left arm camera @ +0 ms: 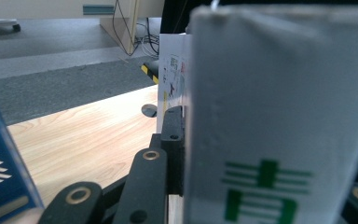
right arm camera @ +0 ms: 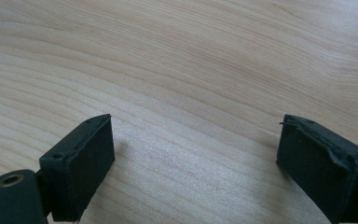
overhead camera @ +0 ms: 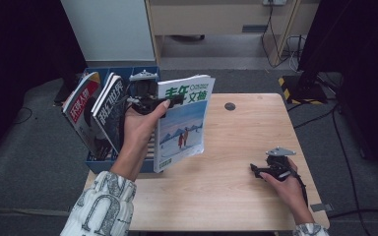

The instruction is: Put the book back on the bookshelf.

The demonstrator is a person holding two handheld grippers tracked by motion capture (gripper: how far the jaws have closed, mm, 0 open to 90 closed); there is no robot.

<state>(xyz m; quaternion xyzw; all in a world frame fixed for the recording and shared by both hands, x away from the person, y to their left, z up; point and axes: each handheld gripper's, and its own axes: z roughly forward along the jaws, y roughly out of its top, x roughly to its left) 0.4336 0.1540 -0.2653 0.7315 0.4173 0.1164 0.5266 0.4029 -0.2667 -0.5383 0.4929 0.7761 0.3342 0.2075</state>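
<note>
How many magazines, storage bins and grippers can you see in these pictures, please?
Magazines: 3 (held green-titled magazine, red-covered magazine, dark-covered magazine)
Storage bins: 1 (blue bin)
Grippers: 2 (left gripper, right gripper)
Total: 6

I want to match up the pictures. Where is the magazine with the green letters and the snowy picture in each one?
High view: the magazine stands upright left of centre, gripped near its top by the left tool.
Left gripper view: the magazine covers the right half, close up, green print at the bottom.
Right gripper view: it looks at bare wood between open jaws instead.
Shared landmark: the wooden table.
</note>
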